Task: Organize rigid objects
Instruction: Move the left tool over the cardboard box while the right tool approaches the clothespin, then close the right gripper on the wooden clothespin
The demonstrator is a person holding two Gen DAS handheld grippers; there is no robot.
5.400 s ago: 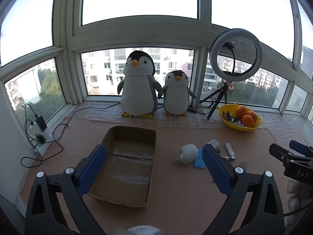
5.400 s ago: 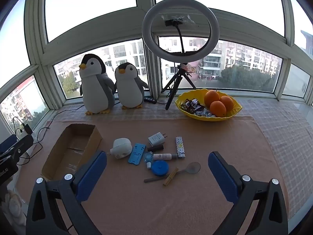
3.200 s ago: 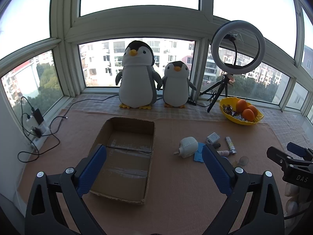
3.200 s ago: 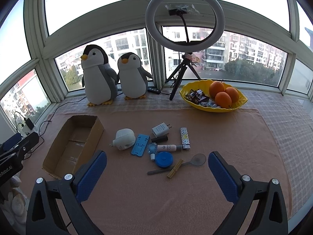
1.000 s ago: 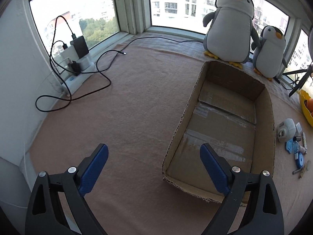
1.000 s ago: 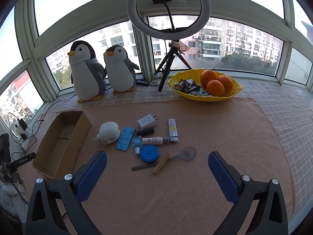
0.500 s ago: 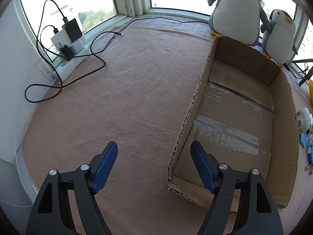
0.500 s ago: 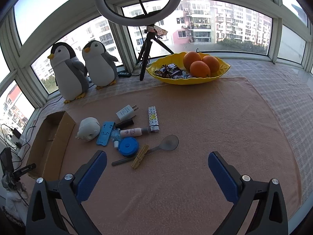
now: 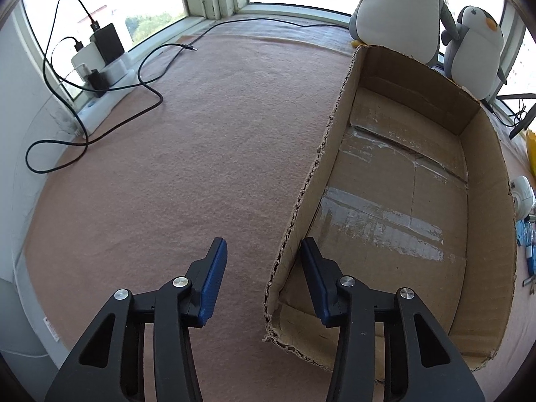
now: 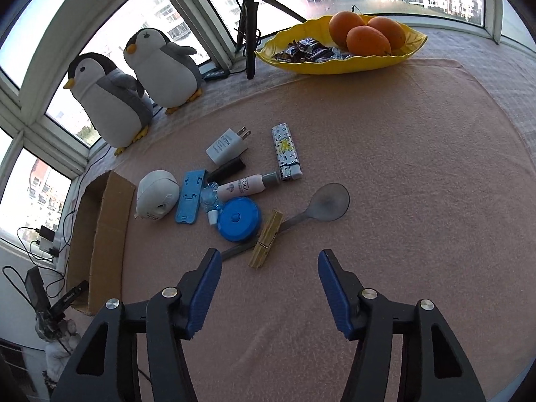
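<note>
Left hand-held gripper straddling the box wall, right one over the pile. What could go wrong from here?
1. The left hand-held gripper may crumple the ragged wall of the cardboard box if it pinches there.
2. The clothespin lies across the spoon; the right hand-held gripper might drag both.

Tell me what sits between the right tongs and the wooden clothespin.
Nothing visible. The right tongs are open with only bare pink cloth before the wooden clothespin, which lies across the grey spoon handle.
</note>
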